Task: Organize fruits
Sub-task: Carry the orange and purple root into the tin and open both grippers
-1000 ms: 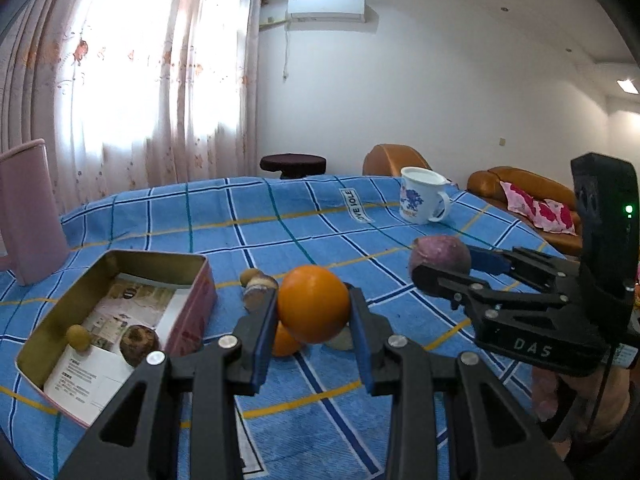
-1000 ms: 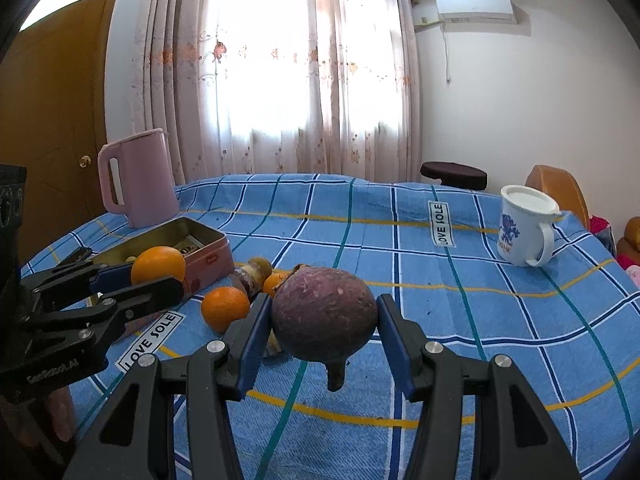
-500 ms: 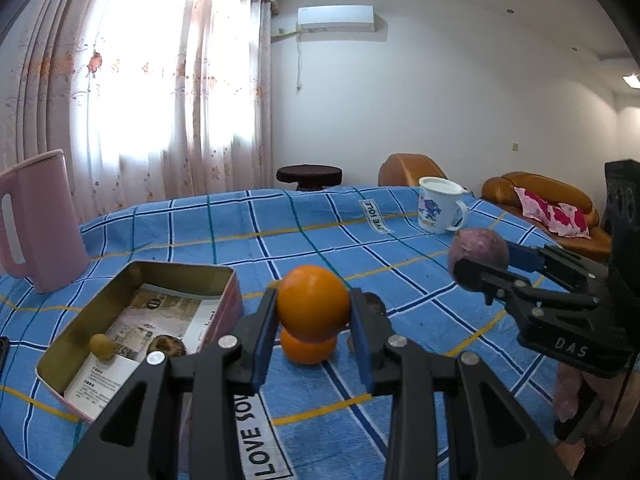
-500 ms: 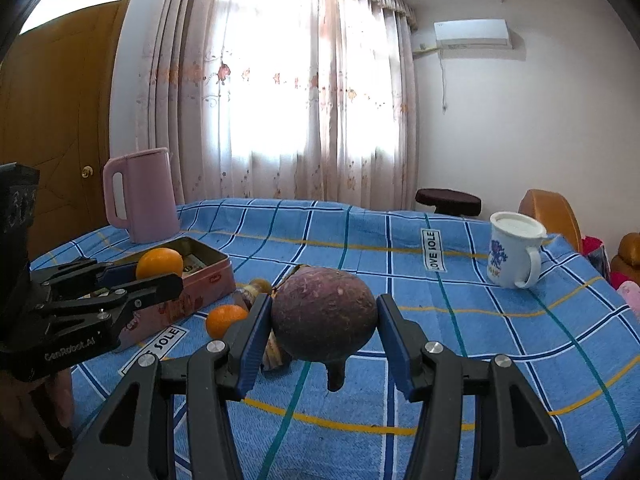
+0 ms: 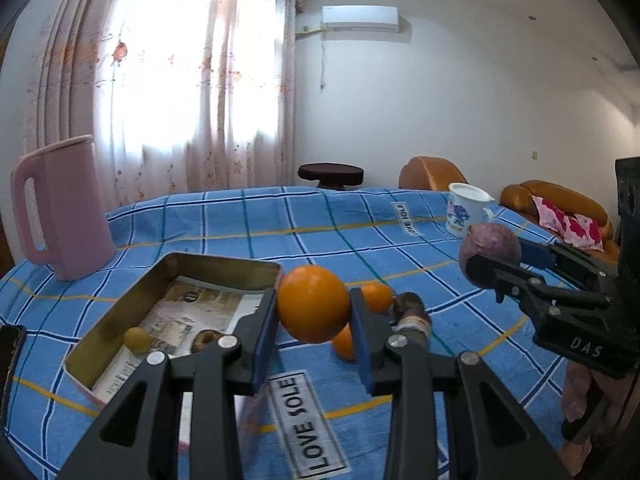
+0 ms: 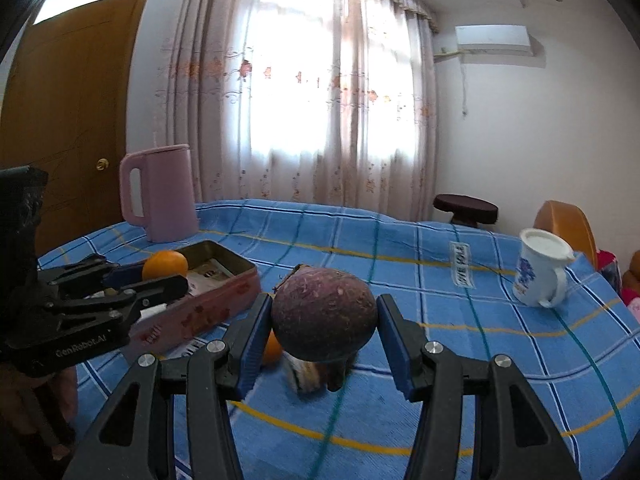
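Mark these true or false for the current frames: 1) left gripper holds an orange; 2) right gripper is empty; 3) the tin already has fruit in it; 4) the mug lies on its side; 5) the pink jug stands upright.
1) True. The left gripper is shut on an orange.
2) False. The right gripper is shut on a purple fruit.
3) True. The tin holds a small yellow fruit and a brown one.
4) False. The mug stands upright on the blue cloth.
5) True. The pink jug stands upright beyond the tin.
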The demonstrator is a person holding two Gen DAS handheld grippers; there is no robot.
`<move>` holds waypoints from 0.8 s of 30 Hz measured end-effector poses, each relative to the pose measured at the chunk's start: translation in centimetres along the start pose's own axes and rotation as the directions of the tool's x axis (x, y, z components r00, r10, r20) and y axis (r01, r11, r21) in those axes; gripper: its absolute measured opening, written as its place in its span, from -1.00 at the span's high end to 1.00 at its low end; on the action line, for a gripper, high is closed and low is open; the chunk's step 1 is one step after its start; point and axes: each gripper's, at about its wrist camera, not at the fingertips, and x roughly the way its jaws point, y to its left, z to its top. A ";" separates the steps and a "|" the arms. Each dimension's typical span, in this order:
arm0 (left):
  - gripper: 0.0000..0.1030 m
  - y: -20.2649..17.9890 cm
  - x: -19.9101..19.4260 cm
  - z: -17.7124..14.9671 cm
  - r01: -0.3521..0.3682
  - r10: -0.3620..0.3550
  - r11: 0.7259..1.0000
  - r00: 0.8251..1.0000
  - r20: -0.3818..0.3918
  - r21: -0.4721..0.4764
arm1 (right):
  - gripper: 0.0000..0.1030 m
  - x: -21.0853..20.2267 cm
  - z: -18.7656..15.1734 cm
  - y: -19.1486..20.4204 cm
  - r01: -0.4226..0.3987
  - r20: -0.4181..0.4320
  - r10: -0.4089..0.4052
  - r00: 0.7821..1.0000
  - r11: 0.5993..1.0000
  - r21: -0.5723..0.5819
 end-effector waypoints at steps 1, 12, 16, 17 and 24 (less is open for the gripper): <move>0.30 0.3 0.0 0.0 -0.009 0.009 1.000 1.000 -0.002 -0.004 | -0.06 0.2 0.3 0.3 -0.009 0.001 0.009 1.000 1.000 -0.003; 0.30 4.5 0.0 0.0 -0.056 0.055 0.997 0.998 -0.026 -0.056 | -0.06 3.4 2.8 5.1 -0.124 -0.008 0.124 0.992 0.991 -0.054; 0.30 6.0 0.3 -0.1 -0.073 0.071 0.995 0.997 -0.040 -0.065 | -0.06 4.9 3.2 6.7 -0.155 -0.026 0.154 0.988 0.986 -0.062; 0.30 6.6 0.4 -0.1 -0.080 0.076 0.994 0.996 -0.044 -0.072 | -0.06 5.3 3.3 7.2 -0.163 -0.031 0.161 0.986 0.984 -0.065; 0.30 9.1 0.8 -0.5 -0.108 0.100 0.989 0.992 -0.076 -0.105 | -0.06 7.4 3.1 10.0 -0.212 -0.067 0.207 0.976 0.974 -0.075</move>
